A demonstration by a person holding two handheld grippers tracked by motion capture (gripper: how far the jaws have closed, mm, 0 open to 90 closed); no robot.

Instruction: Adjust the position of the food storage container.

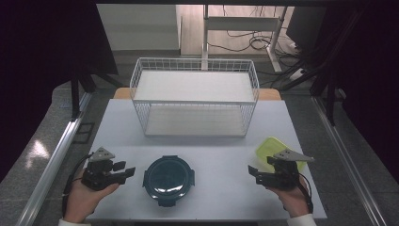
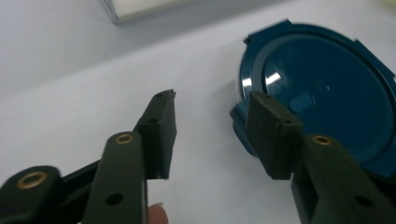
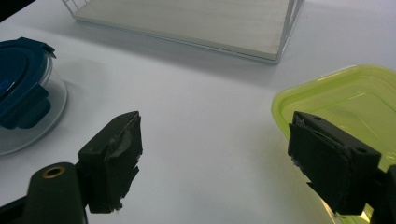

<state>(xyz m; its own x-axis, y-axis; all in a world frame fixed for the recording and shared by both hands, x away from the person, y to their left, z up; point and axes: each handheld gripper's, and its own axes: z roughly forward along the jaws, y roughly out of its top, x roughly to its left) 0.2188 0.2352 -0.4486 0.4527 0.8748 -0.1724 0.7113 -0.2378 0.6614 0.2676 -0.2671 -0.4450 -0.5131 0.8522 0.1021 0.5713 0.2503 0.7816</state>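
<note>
A round glass container with a dark blue clip-on lid [image 1: 168, 178] stands near the table's front edge, in the middle. My left gripper [image 1: 126, 172] is held level just left of it, jaws open, with bare table between them. In the left gripper view [image 2: 212, 126] the blue lid [image 2: 322, 93] lies just beyond the right jaw, apart from the pads. My right gripper [image 1: 254, 173] is open at the front right. A yellow-green rectangular lid [image 1: 267, 147] lies flat behind it. In the right gripper view [image 3: 215, 140] that green lid [image 3: 355, 98] sits by the right jaw and the blue-lidded container [image 3: 18, 84] at far left.
A white wire rack [image 1: 195, 61] with two pale shelves stands at the back middle of the white table [image 1: 221, 146]; its lower shelf [image 3: 196, 18] is in the right gripper view. A person's hands hold both grippers from the front edge. Metal rails run along both sides of the table.
</note>
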